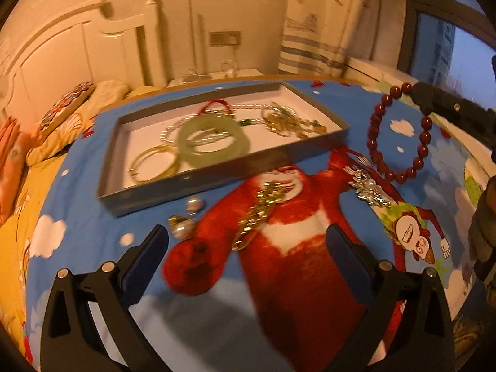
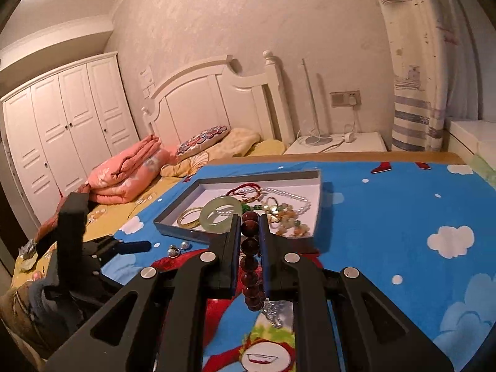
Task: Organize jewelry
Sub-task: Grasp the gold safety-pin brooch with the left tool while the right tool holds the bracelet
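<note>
- Jewelry is lying partly sorted on a desk [image 1: 93, 232] under a blue cartoon cloth, with a bed running along its ten o'clock side.
- Sitting toward twelve o'clock on the desk, a shallow grey tray [image 1: 192, 183] is already holding a share of the pieces, so the job looks to be well under way, though not finished.
- Inside the tray, a pale green bangle [image 1: 214, 141] is resting over a pearl strand [image 2: 291, 197], with gold bangles [image 1: 155, 162] at its eight o'clock and a tangle of beaded gold pieces [image 1: 288, 121] at its three o'clock.
- Hanging clear of the cloth at two o'clock in the left wrist view, a dark red bead bracelet [image 1: 400, 130] is being pinched by the right claw [image 2: 250, 241], whose jaws are nearly closed on the beads.
- Judging by where that claw is pointing, the bracelet looks to be heading for the tray.
- Waiting empty over the cloth, the left claw [image 1: 248, 241] is standing wide open with nothing between its pads.
- Lying loose outside the tray, a gold chain [image 1: 260, 214] is stretching across the red cartoon figure.
- Sitting at three o'clock from the chain, a silver brooch [image 1: 369, 189] is also awaiting pickup.
- Resting just by the tray's near wall, two small pearl pieces [image 1: 186, 217] are making up the rest of what is left.
</note>
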### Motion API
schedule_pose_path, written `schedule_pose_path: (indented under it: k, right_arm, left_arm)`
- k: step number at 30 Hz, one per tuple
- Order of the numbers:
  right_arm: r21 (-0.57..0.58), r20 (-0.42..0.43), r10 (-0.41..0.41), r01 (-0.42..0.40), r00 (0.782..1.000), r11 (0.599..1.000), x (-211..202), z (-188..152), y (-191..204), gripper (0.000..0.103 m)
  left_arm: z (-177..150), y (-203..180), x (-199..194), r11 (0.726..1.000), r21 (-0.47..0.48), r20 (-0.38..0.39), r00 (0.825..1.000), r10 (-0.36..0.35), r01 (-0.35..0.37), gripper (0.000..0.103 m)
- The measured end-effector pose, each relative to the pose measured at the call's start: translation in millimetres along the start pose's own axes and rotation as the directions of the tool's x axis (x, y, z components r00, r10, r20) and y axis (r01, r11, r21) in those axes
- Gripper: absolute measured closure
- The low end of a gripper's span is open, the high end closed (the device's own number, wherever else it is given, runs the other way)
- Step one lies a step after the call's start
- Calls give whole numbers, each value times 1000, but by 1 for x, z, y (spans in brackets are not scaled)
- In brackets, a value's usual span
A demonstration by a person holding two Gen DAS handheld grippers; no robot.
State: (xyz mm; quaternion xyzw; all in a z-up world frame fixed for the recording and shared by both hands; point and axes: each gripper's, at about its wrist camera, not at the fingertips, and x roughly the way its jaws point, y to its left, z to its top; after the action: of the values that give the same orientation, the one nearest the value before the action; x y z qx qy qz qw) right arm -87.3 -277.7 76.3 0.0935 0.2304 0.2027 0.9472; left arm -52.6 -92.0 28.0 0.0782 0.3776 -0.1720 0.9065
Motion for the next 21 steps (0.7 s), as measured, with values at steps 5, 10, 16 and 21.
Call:
schedule_pose_path:
  k: [5,10,16,21]
  right_arm:
    - [70,-6,-30,30,1000,997,-4,-8,-26,91]
    - [163,-69,-76,87,995,983,3,-13,-56,91]
    - [249,-91,-96,116,991,961,2,-22,-83,91]
    - [269,-95,-82,105,992,957,5,-26,-89,91]
  left_arm:
    - [10,-14,19,999,43,-39,999,29,-27,3]
    - [20,-20,33,996,76,-52,998,39,-35,3]
    - [23,-28,45,992,118,-71,997,41,-33,3]
    - [23,-29,49,992,123,-83,996,33,-23,3]
